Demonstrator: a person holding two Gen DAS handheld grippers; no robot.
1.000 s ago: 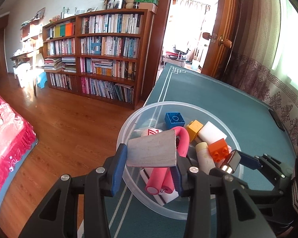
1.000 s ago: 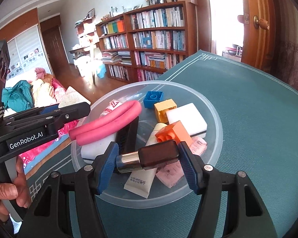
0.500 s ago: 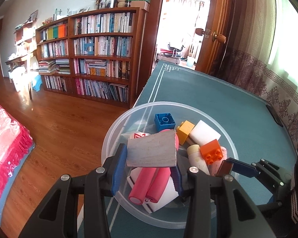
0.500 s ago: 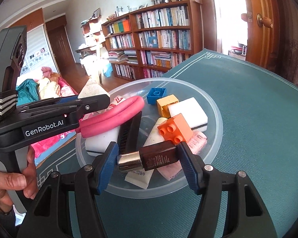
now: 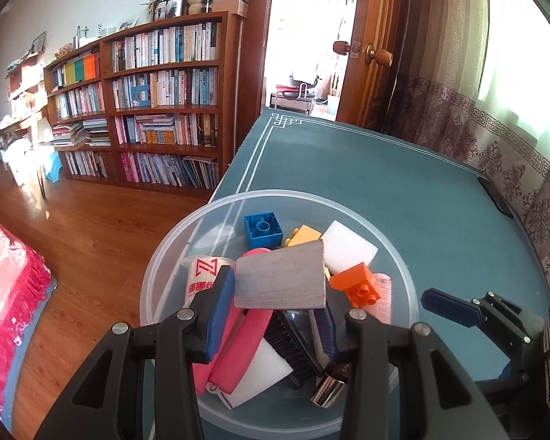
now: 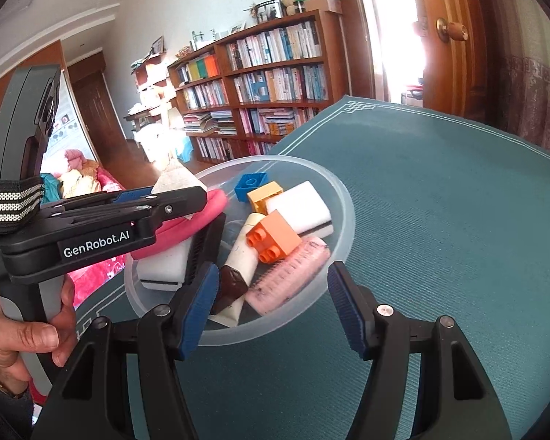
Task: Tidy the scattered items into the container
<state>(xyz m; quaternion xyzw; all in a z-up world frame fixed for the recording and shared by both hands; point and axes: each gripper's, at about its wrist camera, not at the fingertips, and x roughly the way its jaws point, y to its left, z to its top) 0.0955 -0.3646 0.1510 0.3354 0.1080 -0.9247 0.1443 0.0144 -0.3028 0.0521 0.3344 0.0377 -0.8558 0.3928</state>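
A clear plastic bowl (image 5: pixel 275 192) (image 6: pixel 344 198) stands near the left edge of the teal table. It holds a blue brick (image 5: pixel 262 225), a yellow brick (image 6: pixel 264 194), an orange brick (image 6: pixel 275 236), a white sponge (image 6: pixel 299 207), a pink foam tube (image 5: pixel 238 337), a black comb (image 5: pixel 293 344) and a pink ruler (image 6: pixel 289 273). My left gripper (image 5: pixel 275 304) hangs over the bowl, shut on a grey wedge block (image 5: pixel 280 275). My right gripper (image 6: pixel 273 308) stands open at the bowl's near rim. A brown bottle (image 6: pixel 231 286) with a silver cap lies inside the bowl.
The teal table cloth (image 6: pixel 440 201) stretches right and back behind the bowl. A black flat object (image 5: pixel 495 198) lies at the far right edge. A hand (image 6: pixel 29 337) grips the left tool. Bookshelf (image 5: pixel 157 102), wooden floor and a pink-covered bed lie off the table's left side.
My right gripper opened and the brown bottle dropped into the bowl. The left gripper, still holding the grey block, moved further in over the bowl.
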